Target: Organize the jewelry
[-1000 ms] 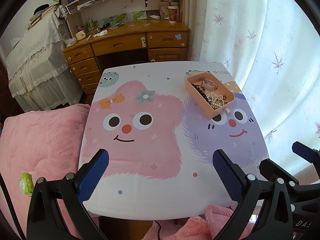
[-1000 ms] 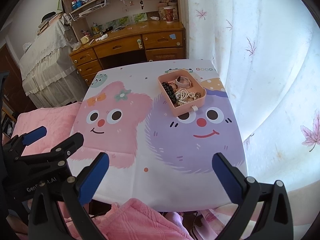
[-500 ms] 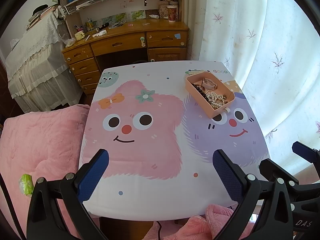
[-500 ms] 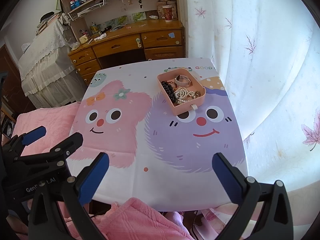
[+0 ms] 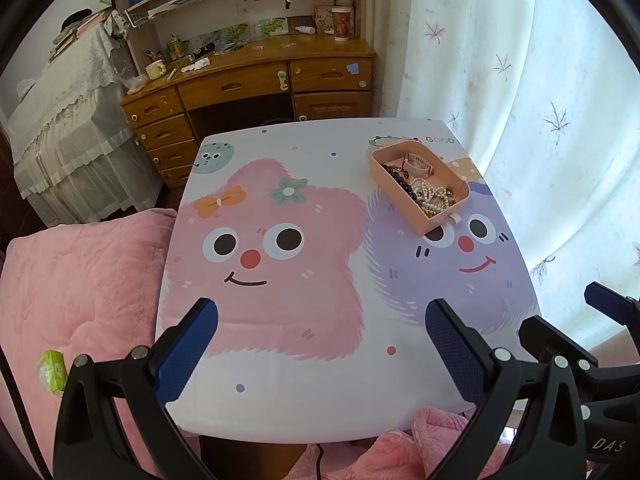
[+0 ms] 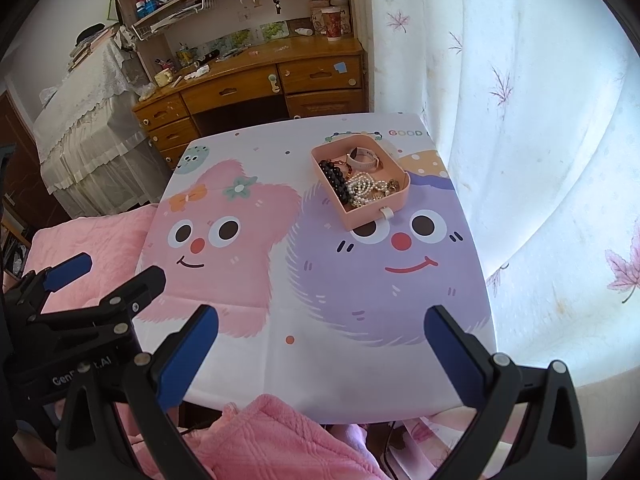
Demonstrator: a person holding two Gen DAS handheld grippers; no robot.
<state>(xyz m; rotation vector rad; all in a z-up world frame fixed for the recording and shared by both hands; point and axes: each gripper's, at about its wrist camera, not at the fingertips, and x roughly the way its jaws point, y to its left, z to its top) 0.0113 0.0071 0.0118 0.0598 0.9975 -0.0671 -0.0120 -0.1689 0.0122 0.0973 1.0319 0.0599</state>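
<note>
- left gripper (image 5: 322,340) and right gripper (image 6: 320,344) near table edge, jaws wide apart, holding nothing
- views barely shifted over the last second
- far right: pink tray (image 6: 394,200) holds all jewelry (image 6: 362,186), rest of table (image 5: 280,380) bare, looks sorted

right tool (image 6: 321,350) nearer the pink tray (image 6: 394,198), left tool (image 5: 321,346) barely shifted

My left tongs (image 5: 322,344) hang spread wide, blue-padded fingers (image 5: 188,348) far apart and gripping nothing. My right tongs (image 6: 320,350) sit just beside them, likewise gaping and empty. Both point forward and down over the near edge of the surface (image 5: 320,400).
</note>
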